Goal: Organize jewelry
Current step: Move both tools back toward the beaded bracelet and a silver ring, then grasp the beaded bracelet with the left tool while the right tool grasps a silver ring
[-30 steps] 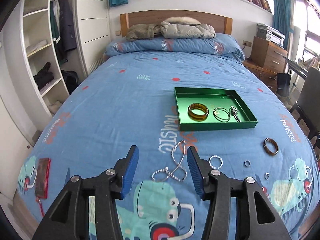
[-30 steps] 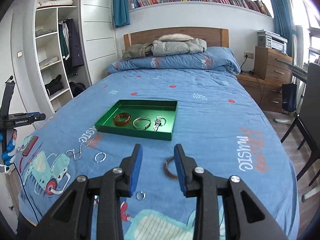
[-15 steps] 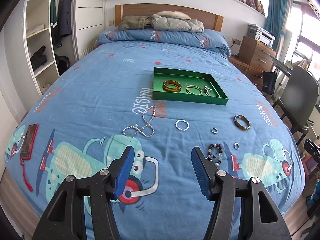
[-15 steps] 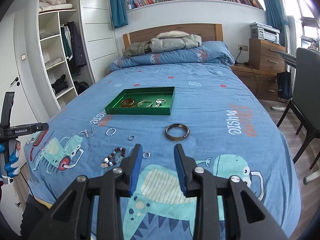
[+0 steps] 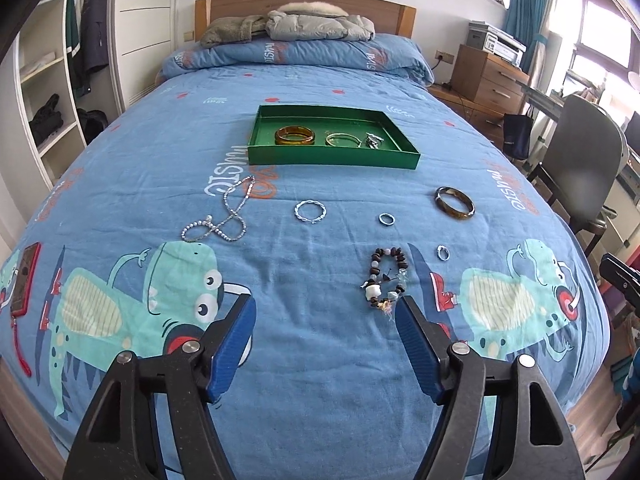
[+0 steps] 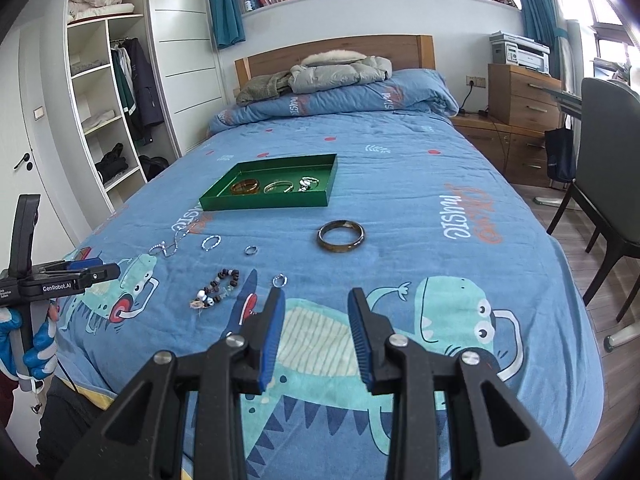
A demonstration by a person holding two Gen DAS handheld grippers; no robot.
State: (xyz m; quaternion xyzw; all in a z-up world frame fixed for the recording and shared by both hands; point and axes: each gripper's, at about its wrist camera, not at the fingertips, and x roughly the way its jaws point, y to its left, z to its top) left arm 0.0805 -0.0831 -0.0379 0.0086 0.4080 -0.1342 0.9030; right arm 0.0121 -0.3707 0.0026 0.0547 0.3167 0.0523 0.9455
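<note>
A green tray (image 5: 332, 159) (image 6: 264, 201) on the blue bed holds an amber bangle (image 5: 295, 135), a thin bangle (image 5: 343, 139) and a silver piece (image 5: 374, 141). Loose on the bedspread lie a silver chain (image 5: 224, 216), a twisted silver ring (image 5: 310, 212), a small ring (image 5: 387, 219), a dark bangle (image 5: 455, 203) (image 6: 341, 236), a beaded bracelet (image 5: 386, 276) (image 6: 218, 288) and a tiny ring (image 5: 442, 253) (image 6: 279, 281). My left gripper (image 5: 324, 322) is open and empty, near the foot of the bed. My right gripper (image 6: 316, 312) is open and empty too.
A red phone (image 5: 24, 278) lies at the bed's left edge. A wardrobe with shelves (image 6: 104, 120) stands left. A wooden dresser (image 6: 520, 120) and a grey chair (image 6: 608, 168) stand right. Jackets (image 6: 320, 72) lie on the pillow. The left gripper shows in the right wrist view (image 6: 60, 280).
Both grippers have pulled back from the jewelry toward the foot of the bed, so more of the bedspread shows. The left jaws have opened wider. No jewelry has moved.
</note>
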